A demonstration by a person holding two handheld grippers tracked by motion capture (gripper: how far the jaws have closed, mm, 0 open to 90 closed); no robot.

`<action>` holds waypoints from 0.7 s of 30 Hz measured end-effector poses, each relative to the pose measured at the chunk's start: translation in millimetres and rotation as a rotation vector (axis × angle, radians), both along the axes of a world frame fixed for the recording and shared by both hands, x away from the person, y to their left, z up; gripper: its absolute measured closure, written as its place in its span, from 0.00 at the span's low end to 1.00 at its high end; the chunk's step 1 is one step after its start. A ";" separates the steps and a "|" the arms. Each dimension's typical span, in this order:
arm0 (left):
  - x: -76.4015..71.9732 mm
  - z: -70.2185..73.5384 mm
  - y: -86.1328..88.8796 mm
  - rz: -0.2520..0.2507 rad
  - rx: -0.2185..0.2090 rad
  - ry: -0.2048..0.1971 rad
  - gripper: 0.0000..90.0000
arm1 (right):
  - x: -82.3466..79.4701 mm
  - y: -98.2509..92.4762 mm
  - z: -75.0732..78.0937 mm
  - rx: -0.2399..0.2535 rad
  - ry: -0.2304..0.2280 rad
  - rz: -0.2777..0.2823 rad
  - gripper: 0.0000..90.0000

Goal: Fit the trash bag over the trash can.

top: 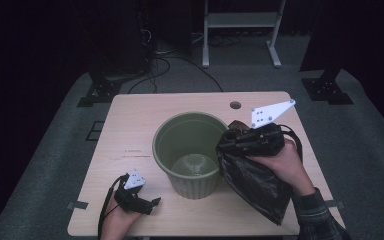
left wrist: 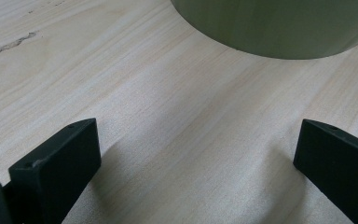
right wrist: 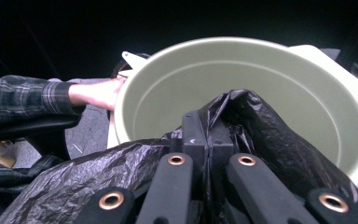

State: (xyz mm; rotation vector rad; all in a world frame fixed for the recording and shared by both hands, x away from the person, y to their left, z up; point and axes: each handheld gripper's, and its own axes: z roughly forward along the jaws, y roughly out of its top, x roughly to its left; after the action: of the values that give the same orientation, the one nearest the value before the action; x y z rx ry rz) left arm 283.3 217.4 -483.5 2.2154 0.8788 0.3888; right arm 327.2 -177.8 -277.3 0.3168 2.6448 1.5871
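A green round bin [top: 190, 150] stands upright in the middle of the wooden table [top: 130, 120]; it looks empty inside. My right gripper [top: 237, 137] hovers at the bin's right rim, shut on a black plastic bag [top: 252, 180] that hangs down beside the bin to the table. In the right gripper view the closed jaws pinch the crumpled black bag [right wrist: 256, 126] just over the bin's rim [right wrist: 168, 60]. My left gripper [top: 152, 204] rests open on the table at the front left, its jaws wide with bare wood between them and the bin's base [left wrist: 279, 32] ahead.
A round cable hole [top: 235, 105] sits near the table's far edge. Beyond the table are a white frame stand [top: 240, 25], black stand feet [top: 100, 90] and cables on the grey floor. A scratch [top: 130, 152] marks the wood left of the bin.
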 end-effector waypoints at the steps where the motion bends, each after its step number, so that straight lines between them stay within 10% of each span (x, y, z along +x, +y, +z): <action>1: 0.0 0.0 0.0 0.000 0.000 0.000 0.00 | 0.9 3.1 2.0 0.004 -0.001 0.008 0.99; 21: 0.0 -0.1 -0.1 0.000 0.000 -0.001 0.00 | 17.6 89.0 39.1 0.015 0.001 0.146 0.99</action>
State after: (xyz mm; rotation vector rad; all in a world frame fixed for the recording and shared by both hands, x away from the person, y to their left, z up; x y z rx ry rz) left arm 283.2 217.3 -483.6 2.2149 0.8787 0.3902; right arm 344.7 -88.8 -238.2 0.1270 2.7144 1.6472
